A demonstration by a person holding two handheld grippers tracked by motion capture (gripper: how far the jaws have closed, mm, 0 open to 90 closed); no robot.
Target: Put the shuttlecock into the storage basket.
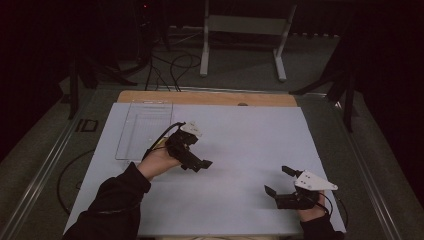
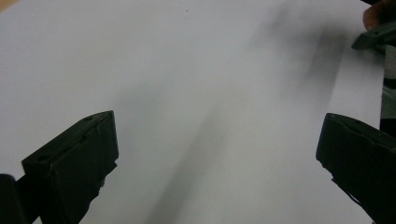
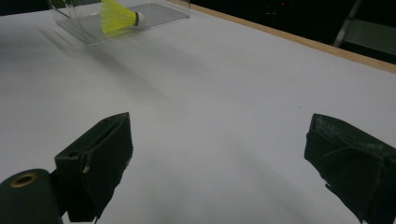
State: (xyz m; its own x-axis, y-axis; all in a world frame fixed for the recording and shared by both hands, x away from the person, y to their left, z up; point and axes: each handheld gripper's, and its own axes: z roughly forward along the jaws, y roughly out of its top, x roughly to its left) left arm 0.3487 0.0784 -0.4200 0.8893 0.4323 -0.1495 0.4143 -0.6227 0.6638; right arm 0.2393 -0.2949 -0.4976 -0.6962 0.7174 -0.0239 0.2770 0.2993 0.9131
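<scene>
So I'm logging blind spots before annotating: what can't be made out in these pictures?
- Shuttlecock: right gripper view cuts its feathers at the top edge; in the high view, nothing yellow can be made out in the clear tray.
- Left claw: in the high view the gap between its jaws is too small to judge.
- Right hand: left gripper view crops it at the right edge, blurred.

The room is dark all around, and only the white table [image 1: 240,150] looks bright. Soft grey shadows lie on it. Close-up pictures look a bit blurry.
</scene>
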